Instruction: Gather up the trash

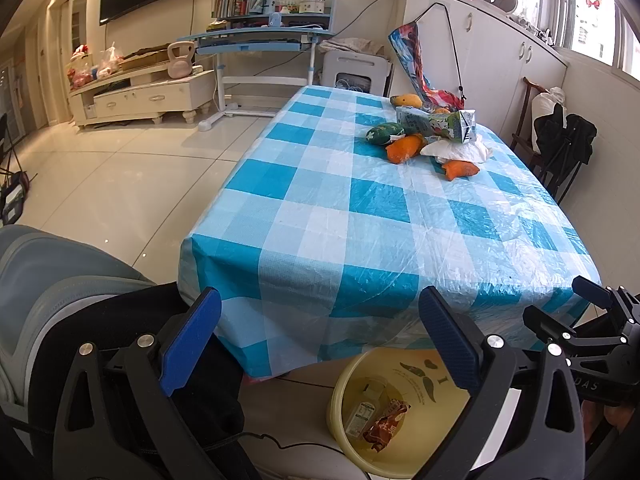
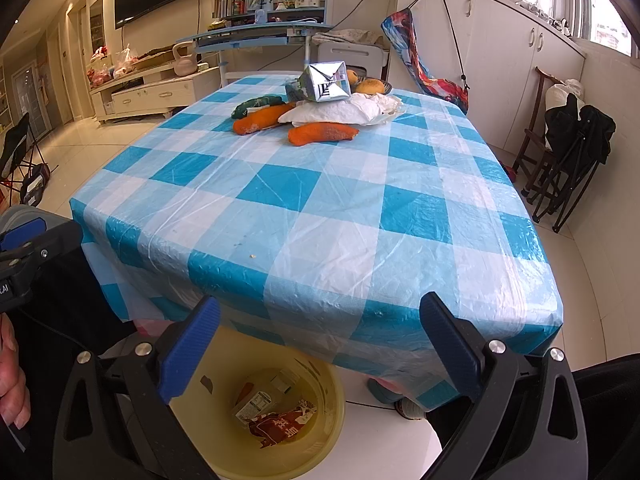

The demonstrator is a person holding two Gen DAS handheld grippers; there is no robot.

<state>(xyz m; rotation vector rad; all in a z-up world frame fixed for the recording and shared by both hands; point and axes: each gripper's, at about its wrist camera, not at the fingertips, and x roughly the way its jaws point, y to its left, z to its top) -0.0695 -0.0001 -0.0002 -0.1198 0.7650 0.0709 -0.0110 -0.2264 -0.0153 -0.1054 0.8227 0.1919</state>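
My left claw [image 1: 320, 344] is spread wide and holds nothing, its blue pads [image 1: 192, 344] hanging just off the near edge of the desk [image 1: 340, 216]. My right claw [image 2: 320, 348] is spread the same way, also bare, off that same edge; in the left wrist view it shows at the far right.

Below both claws, on the floor and partly under the overhang of the blue-and-white checked cloth, stands the yellow bin [image 2: 332, 400]. Inside it lie a small carton with a printed label [image 2: 256, 404] and a crumpled red-brown wrapper [image 2: 280, 424], touching each other at the bottom.

Past the claws the near half of the desk is bare cloth under clear plastic film. The trash sits well away, at the far end: a milk carton [image 2: 326, 82] resting tilted on a heap of white tissue [image 2: 344, 112], an orange peel [image 2: 320, 133] in front of the tissue, a second orange peel [image 2: 260, 120] to its left, a green piece [image 2: 256, 104] behind that, and yellow fruit [image 2: 370, 85] just behind the carton. They crowd together, most of them touching.

My hand [image 2: 12, 376] shows at the left edge of the right wrist view.
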